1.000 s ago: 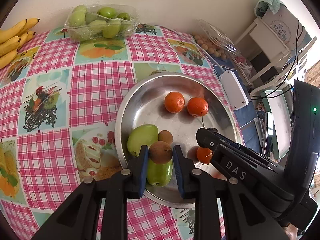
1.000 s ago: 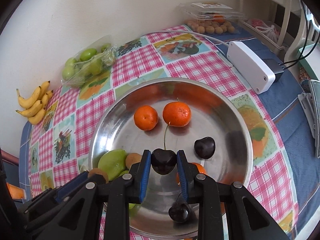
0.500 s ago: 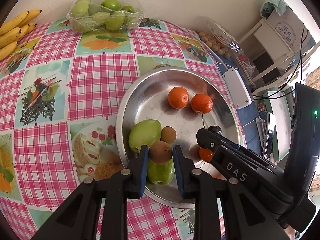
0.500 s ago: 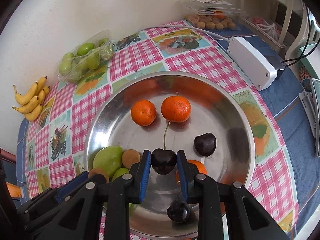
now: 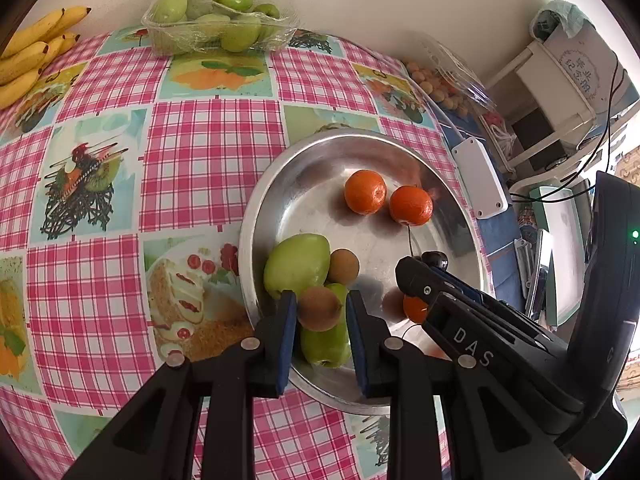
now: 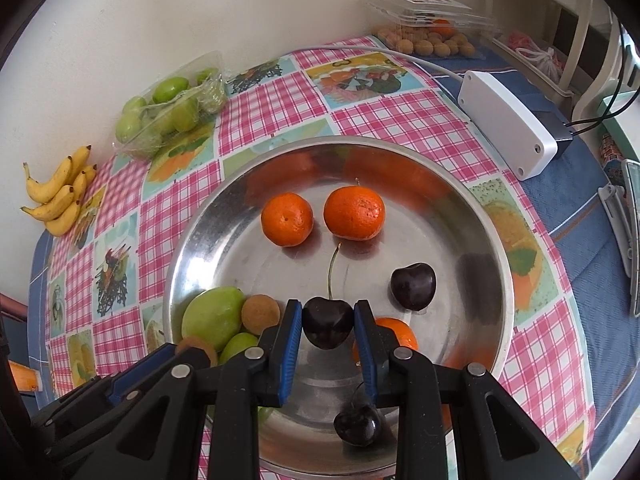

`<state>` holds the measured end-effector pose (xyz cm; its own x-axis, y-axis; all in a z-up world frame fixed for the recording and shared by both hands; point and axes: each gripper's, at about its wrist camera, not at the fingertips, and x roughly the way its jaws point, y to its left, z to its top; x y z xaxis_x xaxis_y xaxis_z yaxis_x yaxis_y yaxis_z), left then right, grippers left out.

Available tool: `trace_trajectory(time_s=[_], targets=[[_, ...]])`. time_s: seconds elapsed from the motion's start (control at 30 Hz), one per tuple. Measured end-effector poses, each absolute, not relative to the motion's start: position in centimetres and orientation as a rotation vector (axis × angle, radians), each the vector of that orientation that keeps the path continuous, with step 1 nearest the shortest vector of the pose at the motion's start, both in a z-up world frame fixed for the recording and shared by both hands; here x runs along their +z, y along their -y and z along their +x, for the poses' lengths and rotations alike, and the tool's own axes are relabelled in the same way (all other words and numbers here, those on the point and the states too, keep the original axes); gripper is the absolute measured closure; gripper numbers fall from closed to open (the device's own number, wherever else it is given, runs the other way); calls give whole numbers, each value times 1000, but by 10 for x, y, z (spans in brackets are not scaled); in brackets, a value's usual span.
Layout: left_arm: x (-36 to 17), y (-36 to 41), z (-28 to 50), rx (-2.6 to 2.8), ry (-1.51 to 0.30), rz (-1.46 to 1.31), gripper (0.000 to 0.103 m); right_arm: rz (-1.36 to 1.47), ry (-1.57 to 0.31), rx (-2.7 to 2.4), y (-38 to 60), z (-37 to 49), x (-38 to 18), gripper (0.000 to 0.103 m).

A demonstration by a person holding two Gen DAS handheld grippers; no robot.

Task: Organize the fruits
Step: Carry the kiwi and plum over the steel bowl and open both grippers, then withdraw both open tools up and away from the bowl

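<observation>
Nearest, the left tool (image 5: 321, 309) is clamped on a small round brown fruit (image 5: 320, 307) above the near rim of the shiny round metal dish (image 5: 256, 216). The right tool (image 6: 328, 322) pinches a dark cherry (image 6: 328, 322), its thin stem pointing away toward the two oranges (image 6: 354, 213). Sorting looks partly done: several fruits sit in the dish, while the wrapped green fruit tray (image 5: 220, 20) and yellow bananas (image 5: 32, 54) wait on the desk's far side.

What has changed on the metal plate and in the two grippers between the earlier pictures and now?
Nothing visibly changed. The left gripper is still shut on the small brown fruit, the right gripper on the dark cherry, both over the metal plate. The oranges and green fruits lie as before.
</observation>
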<state>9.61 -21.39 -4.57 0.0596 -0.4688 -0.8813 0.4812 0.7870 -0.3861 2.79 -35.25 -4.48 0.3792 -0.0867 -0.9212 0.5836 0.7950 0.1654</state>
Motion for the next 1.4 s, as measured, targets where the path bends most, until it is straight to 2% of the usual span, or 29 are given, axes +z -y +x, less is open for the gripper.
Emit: trace_trajectory(time_s=[0.3, 0.43, 0.53, 0.6, 0.67, 0.73, 0.83, 0.9, 1.03, 1.1, 1.4], targets=[[-41, 209, 99, -713, -1321, -3, 77, 523, -1114, -466, 354, 27, -46, 70], [-38, 204, 101, -692, -1314, 1, 77, 521, -1105, -480, 355, 25, -45, 47], [-37, 198, 103, -661, -1312, 4, 77, 515, -1099, -478, 354, 25, -42, 46], [-37, 194, 104, -610, -1304, 28, 77, 511, -1098, -477, 353, 26, -42, 42], [-39, 189, 107, -538, -1297, 63, 76, 508, -1098, -478, 352, 26, -42, 34], [-43, 183, 111, -488, -1303, 78, 72, 504, -1100, -485, 352, 26, -43, 30], [-50, 173, 116, -415, -1318, 88, 59, 500, -1105, -493, 353, 26, -44, 29], [-53, 166, 120, -354, -1317, 105, 40, 491, -1106, -496, 352, 26, -45, 27], [-57, 157, 125, -296, -1316, 120, 34, 472, -1104, -499, 351, 27, -44, 18], [-58, 153, 126, -270, -1306, 129, 25, 465, -1103, -497, 351, 28, -43, 17], [-58, 151, 124, -228, -1274, 187, 22, 440, -1110, -504, 351, 28, -45, 17]])
